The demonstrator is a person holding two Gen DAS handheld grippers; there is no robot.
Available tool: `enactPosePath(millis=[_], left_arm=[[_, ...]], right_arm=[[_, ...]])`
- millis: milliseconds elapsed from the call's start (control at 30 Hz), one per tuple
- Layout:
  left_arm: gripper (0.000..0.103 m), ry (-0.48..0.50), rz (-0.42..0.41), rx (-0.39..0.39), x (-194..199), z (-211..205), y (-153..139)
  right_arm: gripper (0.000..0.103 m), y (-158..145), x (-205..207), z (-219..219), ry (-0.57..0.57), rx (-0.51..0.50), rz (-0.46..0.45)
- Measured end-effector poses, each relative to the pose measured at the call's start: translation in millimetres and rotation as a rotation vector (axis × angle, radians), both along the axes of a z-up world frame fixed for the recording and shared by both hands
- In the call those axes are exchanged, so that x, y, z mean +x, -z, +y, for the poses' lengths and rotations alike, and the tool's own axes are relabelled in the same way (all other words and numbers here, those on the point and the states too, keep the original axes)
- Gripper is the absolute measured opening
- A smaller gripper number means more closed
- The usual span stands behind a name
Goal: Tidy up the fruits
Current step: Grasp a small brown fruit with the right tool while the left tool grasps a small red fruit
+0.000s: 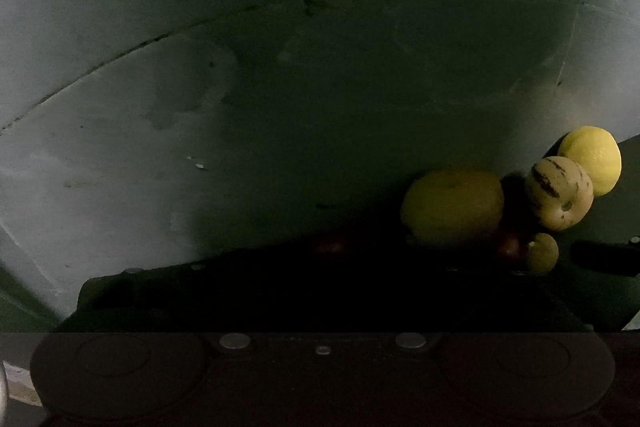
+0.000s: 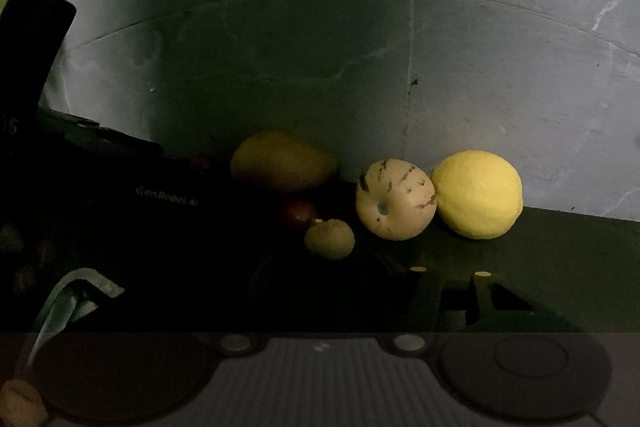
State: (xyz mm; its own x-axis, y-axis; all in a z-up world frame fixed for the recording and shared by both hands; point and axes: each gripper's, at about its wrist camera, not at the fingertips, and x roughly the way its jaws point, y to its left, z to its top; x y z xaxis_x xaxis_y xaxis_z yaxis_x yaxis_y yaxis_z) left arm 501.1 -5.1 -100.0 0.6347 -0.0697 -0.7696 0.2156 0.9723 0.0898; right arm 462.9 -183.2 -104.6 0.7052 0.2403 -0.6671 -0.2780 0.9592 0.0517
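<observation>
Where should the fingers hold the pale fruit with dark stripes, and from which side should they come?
Judging by its pose, grip the striped fruit across its round middle, coming from above: the lemon touches its right side, while its top looks free.

Counting off from the lemon (image 2: 478, 194): that's one lemon, bright yellow. Touching it on the left sits one pale striped melon-like fruit (image 2: 395, 204), purple streaks on cream. Further left of the lemon, one dull yellow mango-shaped fruit (image 2: 282, 159). Below and left of the lemon, one small yellowish-green fruit (image 2: 329, 238), and just behind that, one dark red round fruit (image 2: 298, 213). Five clear pieces; a second reddish one farther left is too dim to count.
</observation>
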Motion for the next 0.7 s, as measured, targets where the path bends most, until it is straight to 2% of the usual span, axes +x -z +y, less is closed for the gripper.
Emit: enactPosePath(millis=[300,533,700], left_arm=[[0.059,-0.006,0.006,-0.007,-2,-3,3],[0.049,-0.011,0.004,-0.026,-1,-3,4],[0.036,-0.01,0.001,-0.033,-5,3,1]], right_arm=[[0.049,2,7,0,-0.002,0.013,0.01],[0.042,3,9,-2,-0.008,0.02,0.01],[0.041,2,12,0,-0.011,0.021,0.003]])
